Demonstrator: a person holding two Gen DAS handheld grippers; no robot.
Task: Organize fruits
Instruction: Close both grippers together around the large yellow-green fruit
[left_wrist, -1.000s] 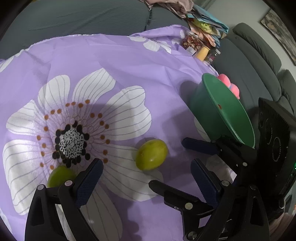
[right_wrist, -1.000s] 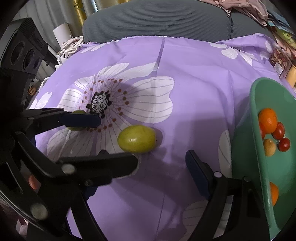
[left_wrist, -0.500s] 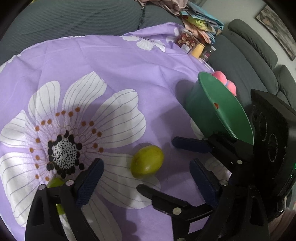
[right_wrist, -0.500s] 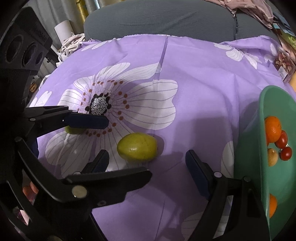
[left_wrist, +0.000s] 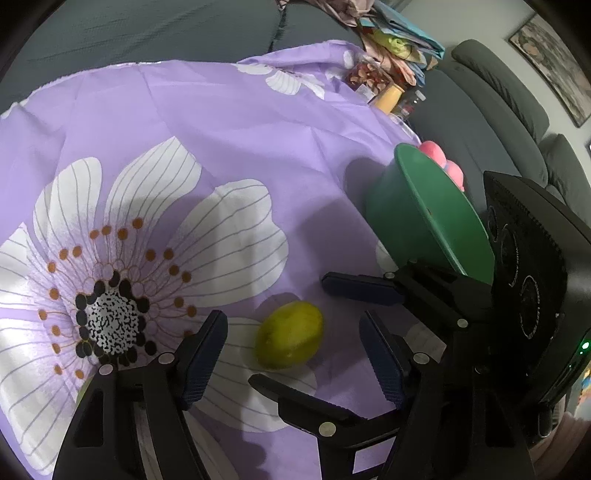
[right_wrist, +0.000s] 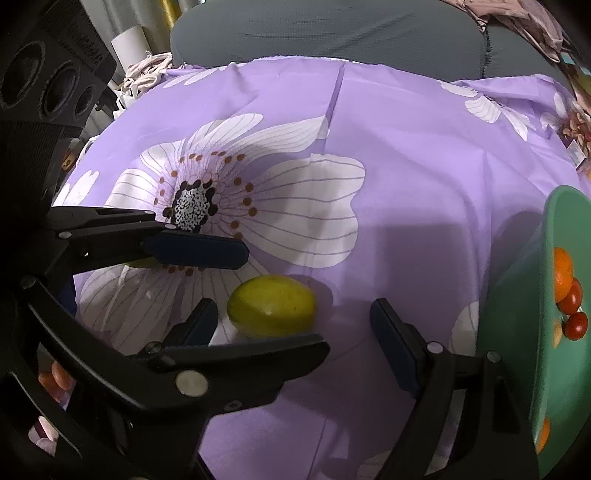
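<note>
Two grippers are showing in my feeds, both hanging over the purple flowered cloth (left_wrist: 229, 122). Item one: the yellow-green fruit (left_wrist: 290, 334) is lying on a white petal, at about 12 o'clock from the left gripper (left_wrist: 295, 354), just ahead of its blue pads; the jaws are closing, spread on either side of the fruit and not touching it. Item two: the right gripper (right_wrist: 295, 325) is also standing spread, its jaws narrowing, with the same fruit at its 11 o'clock and no pad pressing on it. Item three: the green bowl (right_wrist: 517, 314) is sitting at 3 o'clock in the right wrist view, holding an orange (right_wrist: 563, 273) and small red fruits (right_wrist: 576, 325). Item four: a second green fruit (right_wrist: 142, 263) is peeking out under the left gripper's far finger, at 9 o'clock in that same view. I am seeing a grey sofa (left_wrist: 147, 33) at 12 o'clock beyond the cloth.
</note>
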